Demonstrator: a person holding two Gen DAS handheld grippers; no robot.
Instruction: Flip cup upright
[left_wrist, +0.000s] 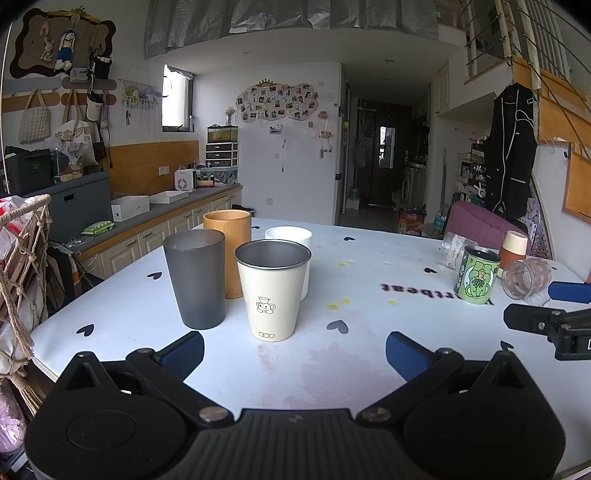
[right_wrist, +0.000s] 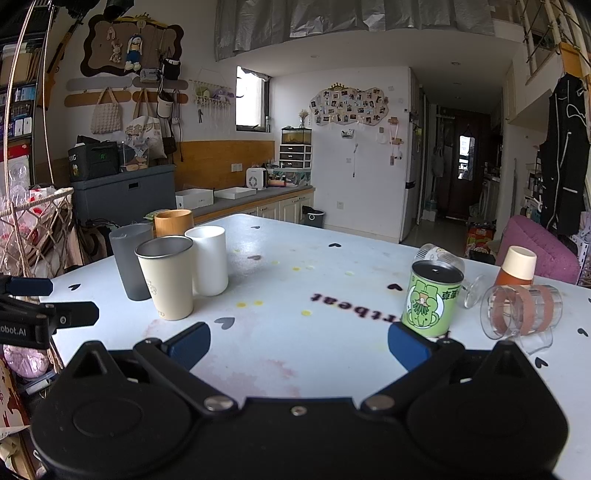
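On the white table (left_wrist: 354, 280) several cups stand upright at the left: a cream cup (left_wrist: 272, 290) (right_wrist: 167, 277), a grey cup (left_wrist: 195, 277) (right_wrist: 130, 261), a wooden cup (left_wrist: 228, 252) (right_wrist: 173, 222) and a white cup (left_wrist: 290, 242) (right_wrist: 207, 259). At the right a green cartoon cup (left_wrist: 477, 275) (right_wrist: 432, 298) and an orange cup (left_wrist: 513, 248) (right_wrist: 517, 266) stand upside down. A clear cup with brown bands (left_wrist: 526, 277) (right_wrist: 521, 311) and a clear glass (left_wrist: 452, 249) (right_wrist: 439, 255) lie on their sides. My left gripper (left_wrist: 294, 350) is open and empty before the cream cup. My right gripper (right_wrist: 299, 343) is open and empty, left of the green cup.
A rope basket (left_wrist: 22, 266) hangs off the table's left edge. A counter with boxes (left_wrist: 155, 206) runs behind at the left. A purple seat (right_wrist: 543, 247) stands past the far right edge. Each gripper shows at the side of the other's view.
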